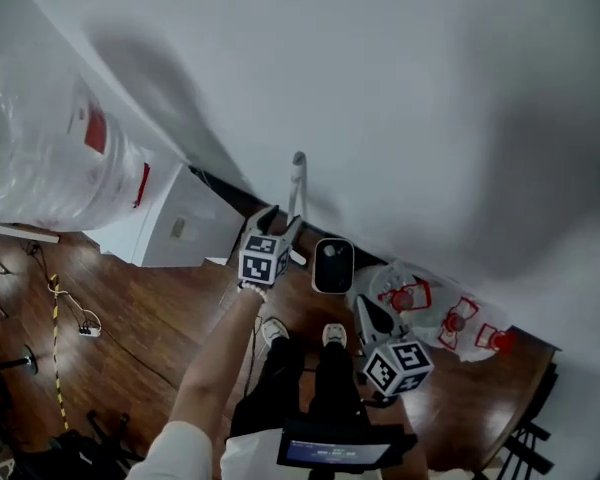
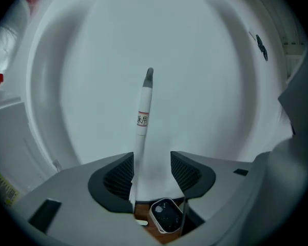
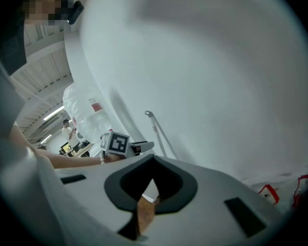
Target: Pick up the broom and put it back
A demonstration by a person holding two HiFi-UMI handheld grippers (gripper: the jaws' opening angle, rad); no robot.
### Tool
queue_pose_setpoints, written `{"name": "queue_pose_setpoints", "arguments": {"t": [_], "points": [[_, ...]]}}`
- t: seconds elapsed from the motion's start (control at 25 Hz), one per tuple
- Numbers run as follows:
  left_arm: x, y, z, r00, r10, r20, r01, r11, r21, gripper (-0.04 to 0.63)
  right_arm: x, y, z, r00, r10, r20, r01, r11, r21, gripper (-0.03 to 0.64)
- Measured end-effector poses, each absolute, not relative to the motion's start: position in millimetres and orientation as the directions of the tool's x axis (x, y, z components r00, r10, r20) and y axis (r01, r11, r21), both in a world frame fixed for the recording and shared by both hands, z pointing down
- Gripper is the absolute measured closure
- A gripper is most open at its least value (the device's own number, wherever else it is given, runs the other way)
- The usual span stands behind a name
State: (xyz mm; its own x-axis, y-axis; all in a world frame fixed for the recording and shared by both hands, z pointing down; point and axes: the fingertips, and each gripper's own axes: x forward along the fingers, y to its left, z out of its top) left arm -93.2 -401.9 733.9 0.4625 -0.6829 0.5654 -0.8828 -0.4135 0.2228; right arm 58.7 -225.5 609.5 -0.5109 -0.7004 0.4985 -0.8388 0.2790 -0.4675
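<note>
The broom (image 2: 142, 111) stands upright, its white handle leaning against the white wall (image 1: 400, 88). The left hand-held gripper (image 2: 152, 160) has its jaws wide apart; the handle rises just beside the left jaw, and the pads are not pressing on it. A small white-cased object with a dark face (image 1: 332, 265) sits on the wooden floor (image 1: 150, 318) just beside it. The right hand-held gripper (image 3: 153, 176) is lower and apart, jaws together, with nothing between them.
</note>
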Motion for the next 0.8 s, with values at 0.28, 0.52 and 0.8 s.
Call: {"name": "queue_pose_setpoints", "arguments": {"t": [0.28,0.52,0.8], "points": [[-87,-452,784,0.446,-0.671,0.592,-0.885,-0.429,0.180,0.368,53,-234,634,-0.482,-0.713,0.509,-0.849,0.236,-0.473,0.606],[-80,-466,813,0.459,-0.651,0.605,-0.872,-0.460,0.167,0.376,58,-227,655,-0.455,-0.708,0.541,-0.862,0.198,-0.466,0.606],[-80,-474,812,0.455,-0.680,0.574,-0.874,-0.464,0.143,0.509,70,-222,664,-0.428,-0.709,0.560,-0.875,0.169,-0.455,0.606]]}}
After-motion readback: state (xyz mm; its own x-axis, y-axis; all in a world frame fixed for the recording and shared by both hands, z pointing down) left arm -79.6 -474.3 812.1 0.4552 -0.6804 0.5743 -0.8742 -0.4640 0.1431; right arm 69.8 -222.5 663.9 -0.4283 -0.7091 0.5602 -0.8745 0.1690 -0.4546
